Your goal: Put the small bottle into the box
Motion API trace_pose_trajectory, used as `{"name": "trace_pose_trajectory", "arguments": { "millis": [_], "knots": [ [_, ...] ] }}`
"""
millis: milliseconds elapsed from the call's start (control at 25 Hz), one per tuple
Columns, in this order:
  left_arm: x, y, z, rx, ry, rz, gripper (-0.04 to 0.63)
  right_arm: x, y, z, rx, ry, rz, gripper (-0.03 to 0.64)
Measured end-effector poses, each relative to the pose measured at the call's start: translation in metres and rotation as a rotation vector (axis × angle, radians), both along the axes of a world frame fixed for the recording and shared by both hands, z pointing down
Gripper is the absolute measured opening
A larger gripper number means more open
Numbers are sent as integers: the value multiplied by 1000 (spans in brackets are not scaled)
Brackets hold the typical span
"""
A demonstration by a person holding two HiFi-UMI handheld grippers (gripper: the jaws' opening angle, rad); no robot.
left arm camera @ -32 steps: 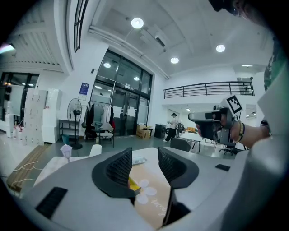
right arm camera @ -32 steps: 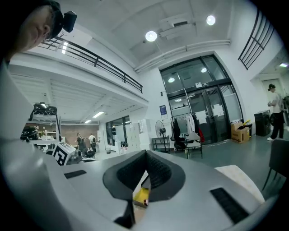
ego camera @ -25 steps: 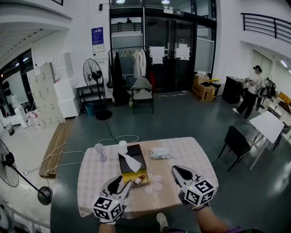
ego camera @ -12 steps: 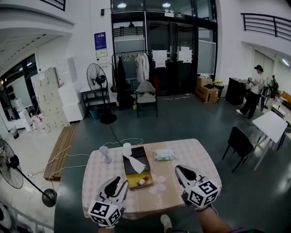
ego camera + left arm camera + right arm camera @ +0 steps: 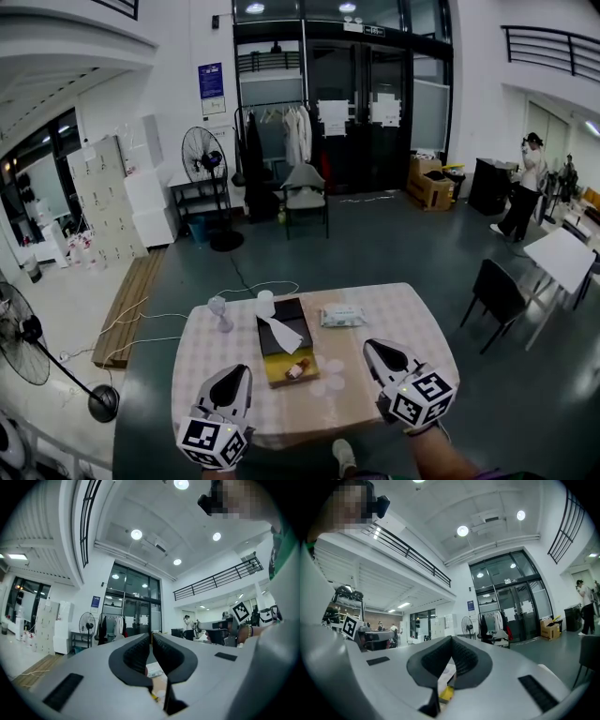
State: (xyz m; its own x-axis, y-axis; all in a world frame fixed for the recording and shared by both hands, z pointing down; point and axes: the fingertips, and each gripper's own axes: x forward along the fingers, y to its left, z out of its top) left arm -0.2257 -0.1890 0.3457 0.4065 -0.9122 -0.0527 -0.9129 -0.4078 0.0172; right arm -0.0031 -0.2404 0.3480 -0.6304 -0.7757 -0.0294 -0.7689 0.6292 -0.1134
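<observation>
The small bottle [image 5: 294, 369], brown with a red end, lies on a yellow tray [image 5: 277, 377] near the middle of the checked table [image 5: 202, 352]. Just behind it stands the dark box [image 5: 295, 314] with a white sheet leaning in it. My left gripper [image 5: 239, 371] hovers over the table's front left, short of the bottle; its jaws are closing, with only a thin slit left and nothing between them [image 5: 151, 637]. My right gripper [image 5: 370, 347] hangs over the front right, its jaws together and empty [image 5: 451, 639].
A wipes pack [image 5: 341, 317], a paper roll [image 5: 265, 303] and a clear goblet [image 5: 219, 310] stand at the table's far side. Clear lids [image 5: 330, 373] lie right of the tray. A black chair [image 5: 495, 291] stands to the right, a floor fan [image 5: 28, 337] to the left.
The left gripper's jaws have gone from wide apart to nearly together. It has drawn back a little toward the table's front left. The right gripper has hardly moved.
</observation>
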Motion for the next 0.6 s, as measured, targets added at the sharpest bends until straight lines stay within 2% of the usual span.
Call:
{"name": "trace_pose_trajectory", "arguments": {
  "millis": [160,440,600],
  "knots": [
    [-2,-3,2,4,4,-15,23,-1,-1,0,5,5,4,6],
    [-2,-3,4,-13,62,-3,22,3,-1,-1,10,15,15,6],
    [-5,-3,5,-13,66,0,23,2,-1,1,12,25,23,5]
  ]
}}
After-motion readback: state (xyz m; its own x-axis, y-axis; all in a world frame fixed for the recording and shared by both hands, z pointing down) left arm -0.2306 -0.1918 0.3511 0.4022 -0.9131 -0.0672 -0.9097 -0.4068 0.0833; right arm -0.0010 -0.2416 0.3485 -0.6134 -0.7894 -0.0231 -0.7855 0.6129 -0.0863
